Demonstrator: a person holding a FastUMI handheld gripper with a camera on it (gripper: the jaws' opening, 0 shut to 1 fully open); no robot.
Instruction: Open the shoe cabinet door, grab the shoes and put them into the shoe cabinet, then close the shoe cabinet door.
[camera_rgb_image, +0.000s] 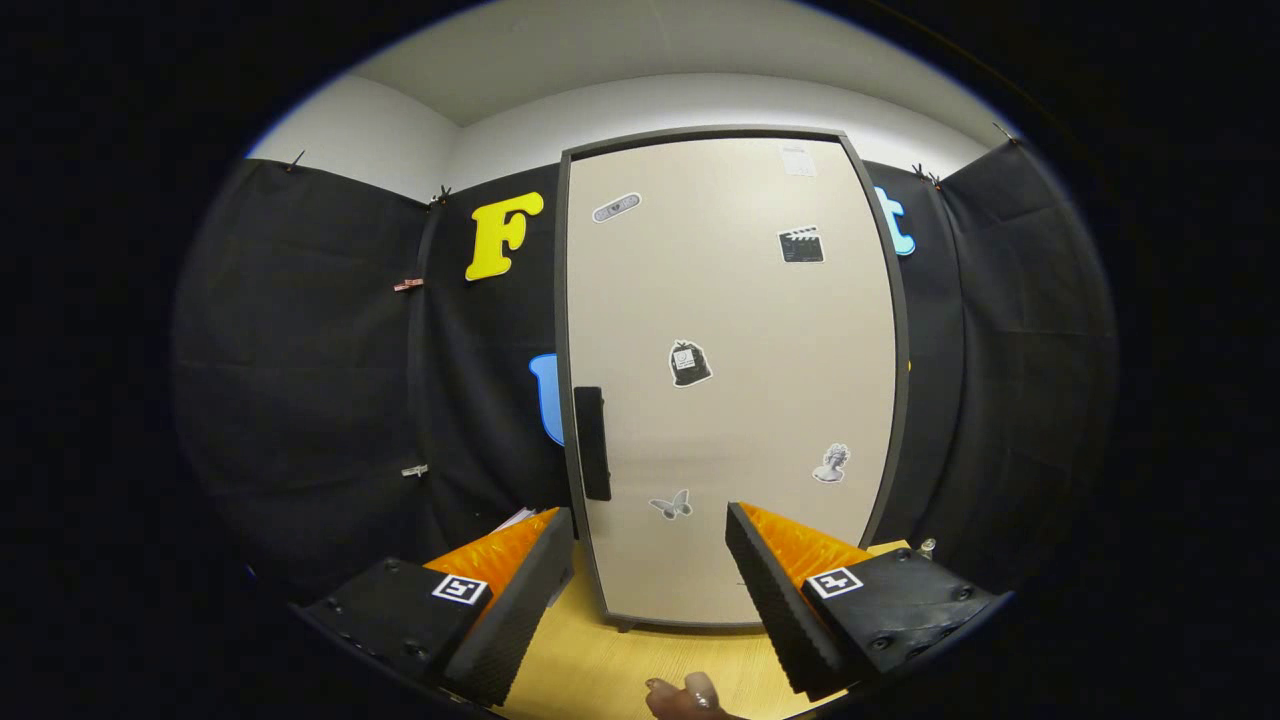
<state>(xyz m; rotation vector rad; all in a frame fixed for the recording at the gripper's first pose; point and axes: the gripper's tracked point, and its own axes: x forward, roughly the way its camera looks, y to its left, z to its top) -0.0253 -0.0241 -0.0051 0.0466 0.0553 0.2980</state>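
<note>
Black cloth walls enclose the booth, and a pale wooden counter (600, 665) carries the shoe cabinet (730, 380). We find the cabinet standing upright just beyond the gripper (650, 560), its beige door (740, 440) closed, so we cannot tell what it contains. A dark handle (592, 443) sits on the door's left edge, and several small stickers (689, 362) are on the panel. We record the gripper's fingers spread wide apart, holding nothing, with the door's lower part between them. Fingertips of a hand (685, 697) show below the gripper.
</note>
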